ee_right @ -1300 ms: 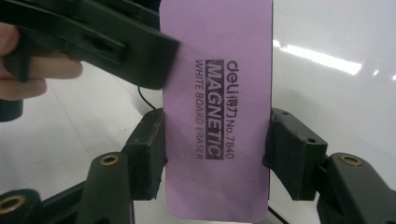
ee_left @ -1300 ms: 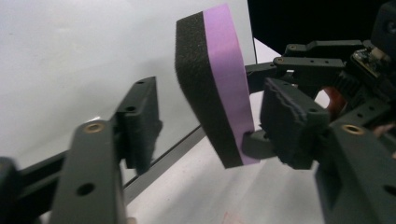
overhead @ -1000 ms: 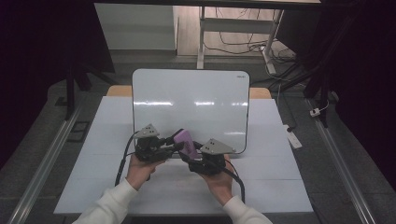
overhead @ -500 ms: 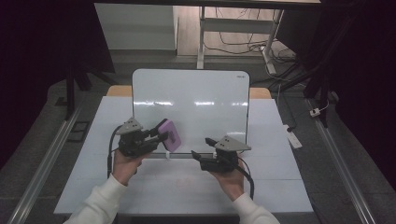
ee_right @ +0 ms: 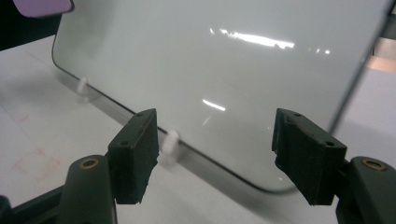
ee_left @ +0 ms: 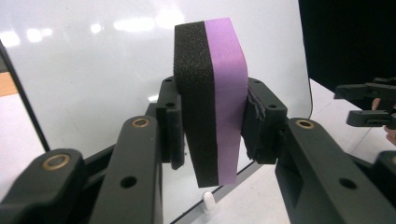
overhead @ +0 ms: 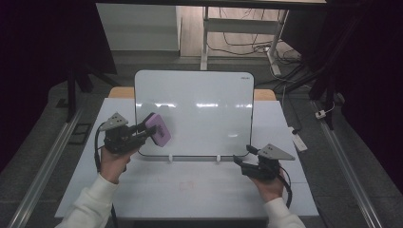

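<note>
High view has the left hand-held gripper [overhead: 145, 132] clamped on a purple-and-black foam eraser block [overhead: 158, 129], raised at the upright white rectangular whiteboard's [overhead: 199, 114] left edge. Right gripper view adds the right hand-held gripper [ee_right: 215, 149], jaws apart, near the board's lower corner above the white tabletop [ee_right: 42, 140].

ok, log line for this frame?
left gripper: shut on eraser | right gripper: open, near whiteboard corner | board upright on table

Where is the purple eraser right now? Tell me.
The purple eraser is clamped in the left gripper, held up at the left edge of the whiteboard in the high view, across from the right gripper.
</note>
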Tool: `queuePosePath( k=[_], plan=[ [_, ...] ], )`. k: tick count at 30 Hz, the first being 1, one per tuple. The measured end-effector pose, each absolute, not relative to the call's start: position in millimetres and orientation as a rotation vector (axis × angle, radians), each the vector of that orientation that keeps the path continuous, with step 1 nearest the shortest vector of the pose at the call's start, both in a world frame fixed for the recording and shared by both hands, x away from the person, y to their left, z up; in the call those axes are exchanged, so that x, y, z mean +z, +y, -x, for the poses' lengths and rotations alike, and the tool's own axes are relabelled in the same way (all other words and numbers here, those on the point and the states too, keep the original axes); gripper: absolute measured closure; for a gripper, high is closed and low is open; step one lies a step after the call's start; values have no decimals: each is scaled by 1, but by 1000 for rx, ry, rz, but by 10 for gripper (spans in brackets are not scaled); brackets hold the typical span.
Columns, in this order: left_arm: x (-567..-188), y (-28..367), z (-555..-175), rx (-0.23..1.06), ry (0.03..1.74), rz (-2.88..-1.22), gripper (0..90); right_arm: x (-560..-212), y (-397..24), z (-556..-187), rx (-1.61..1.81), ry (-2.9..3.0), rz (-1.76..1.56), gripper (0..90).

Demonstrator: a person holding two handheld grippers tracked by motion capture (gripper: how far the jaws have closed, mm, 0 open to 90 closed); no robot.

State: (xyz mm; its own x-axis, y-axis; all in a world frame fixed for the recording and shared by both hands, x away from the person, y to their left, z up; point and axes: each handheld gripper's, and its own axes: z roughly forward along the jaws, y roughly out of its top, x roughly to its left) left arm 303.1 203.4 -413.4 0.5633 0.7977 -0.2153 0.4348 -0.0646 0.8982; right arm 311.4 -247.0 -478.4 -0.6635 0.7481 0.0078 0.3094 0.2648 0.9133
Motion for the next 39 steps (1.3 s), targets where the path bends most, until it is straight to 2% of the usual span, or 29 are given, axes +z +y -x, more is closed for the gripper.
queuePosePath(
  k=[11,27,39],
  plan=[
    [-401,212,-313,422,1060,-1716,618,-487,-279,-305,1299,2099,-991,319],
    [-351,236,-362,514,1175,-1741,616,-490,-275,-306,1278,2114,-981,319],
    [-347,226,-387,574,1194,-1678,607,-493,-274,-307,1268,2125,-991,317]
  ],
)
